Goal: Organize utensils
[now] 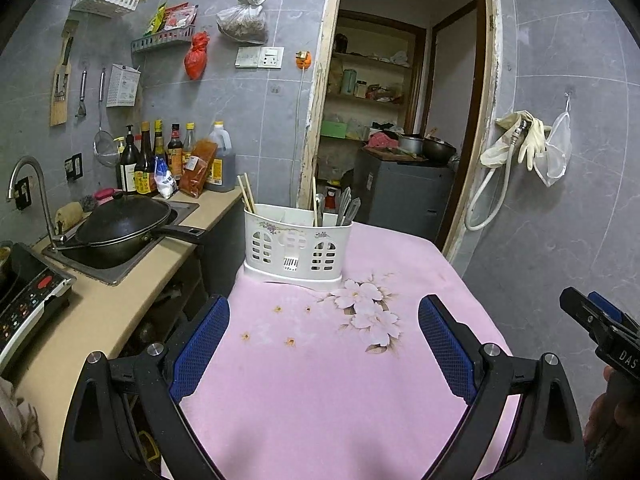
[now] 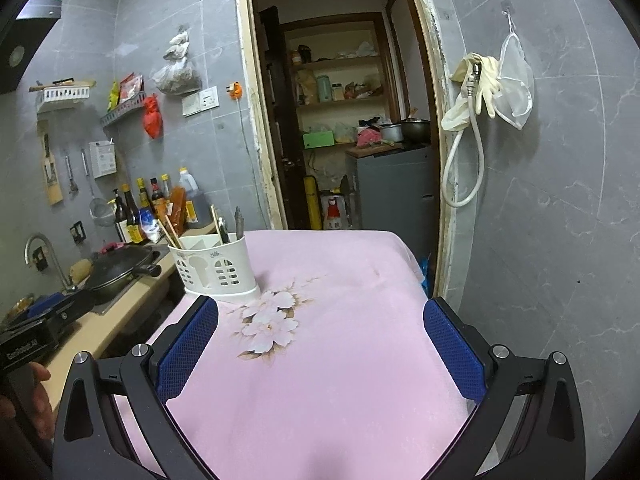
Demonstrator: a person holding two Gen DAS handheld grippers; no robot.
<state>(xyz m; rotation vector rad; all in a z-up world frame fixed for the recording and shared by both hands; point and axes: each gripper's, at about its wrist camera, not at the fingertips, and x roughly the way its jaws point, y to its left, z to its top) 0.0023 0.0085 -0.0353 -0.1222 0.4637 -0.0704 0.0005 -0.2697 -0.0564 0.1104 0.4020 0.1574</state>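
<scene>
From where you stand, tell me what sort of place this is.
Most likely a small home kitchen. A wok sits in the sink beside a faucet, sauce bottles line the counter, and a utensil caddy stands on the pink table.

A white plastic utensil holder (image 1: 297, 246) with arched cut-out windows stands upright at the far left of the pink-clothed bench (image 1: 320, 380). Wooden chopsticks (image 1: 245, 193) lean out of its left compartment; metal cutlery handles (image 1: 347, 209) and one more chopstick rise from its right compartment.
</scene>
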